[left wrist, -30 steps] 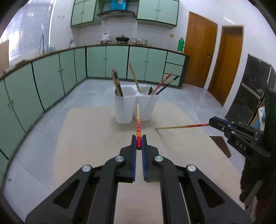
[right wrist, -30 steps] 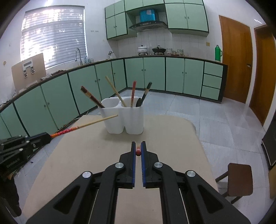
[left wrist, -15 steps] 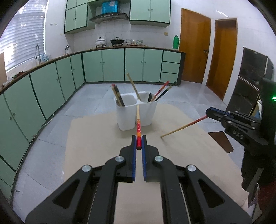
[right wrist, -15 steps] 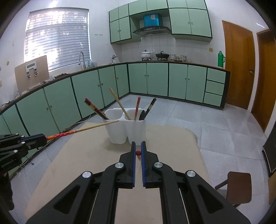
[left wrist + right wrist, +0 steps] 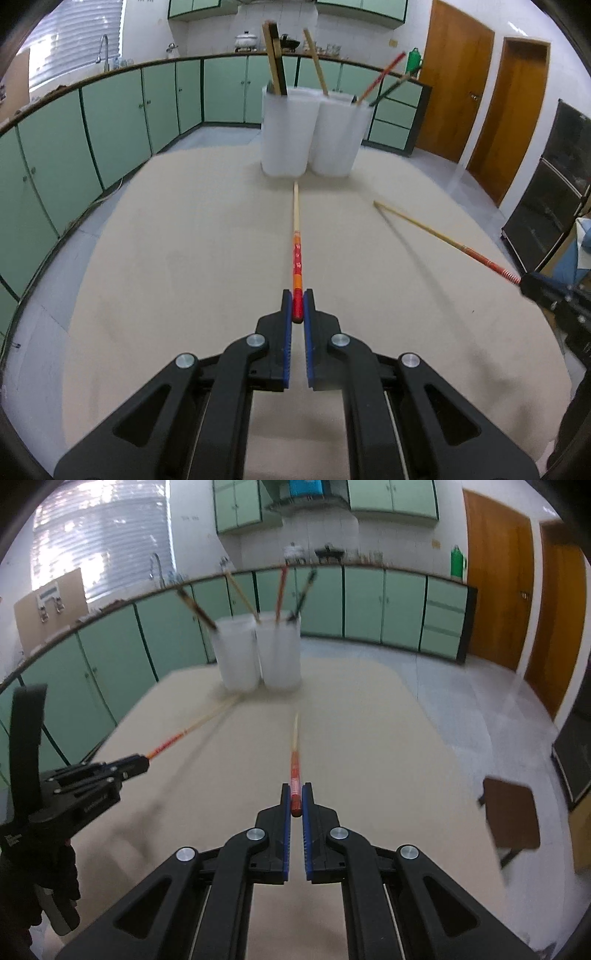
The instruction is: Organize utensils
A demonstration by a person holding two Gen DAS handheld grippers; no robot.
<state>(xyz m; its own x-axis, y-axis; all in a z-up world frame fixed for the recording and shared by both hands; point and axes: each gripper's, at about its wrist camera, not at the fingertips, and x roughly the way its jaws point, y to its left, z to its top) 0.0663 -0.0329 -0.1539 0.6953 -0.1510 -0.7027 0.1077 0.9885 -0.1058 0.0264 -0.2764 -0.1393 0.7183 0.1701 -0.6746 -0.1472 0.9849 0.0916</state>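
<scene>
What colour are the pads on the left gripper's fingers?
Blue pads on black fingers, clearest in the left wrist view.

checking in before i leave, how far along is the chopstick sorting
Partly done. Several chopsticks already stand in the white two-compartment holder. In hand: the left gripper is shut on an orange-handled chopstick, and the right gripper is shut on a red-handled chopstick. Left: both held chopsticks are outside the holder, over the beige table, not yet dropped in.

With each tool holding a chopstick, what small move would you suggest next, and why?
Probably raise the left tool so its red-ended wooden chopstick clears the rim of the white two-cup plastic holder; its tip sits low near the holder's base.
</scene>
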